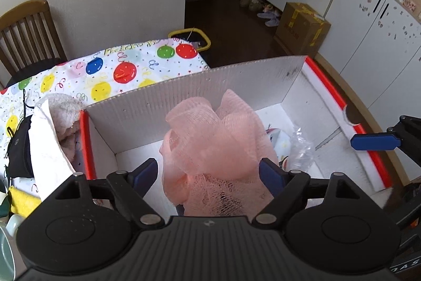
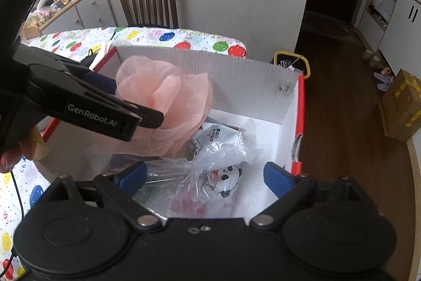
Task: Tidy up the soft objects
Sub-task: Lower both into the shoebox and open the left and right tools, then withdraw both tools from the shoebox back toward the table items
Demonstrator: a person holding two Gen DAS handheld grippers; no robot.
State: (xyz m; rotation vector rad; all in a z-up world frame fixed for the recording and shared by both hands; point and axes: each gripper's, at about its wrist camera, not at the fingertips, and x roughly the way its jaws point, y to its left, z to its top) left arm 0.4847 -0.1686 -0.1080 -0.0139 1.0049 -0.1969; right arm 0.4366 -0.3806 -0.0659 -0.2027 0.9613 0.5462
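Inside the white cardboard box (image 1: 236, 86), the pink mesh bath pouf (image 1: 215, 144) sits between the left gripper's (image 1: 210, 175) released jaws; the right gripper (image 2: 205, 175) hangs spread above the clear plastic bag (image 2: 210, 154).

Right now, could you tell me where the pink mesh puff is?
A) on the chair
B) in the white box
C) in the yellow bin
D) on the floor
B: the puff sits inside the box, between the open fingers of the left tool, beside a plastic bag.
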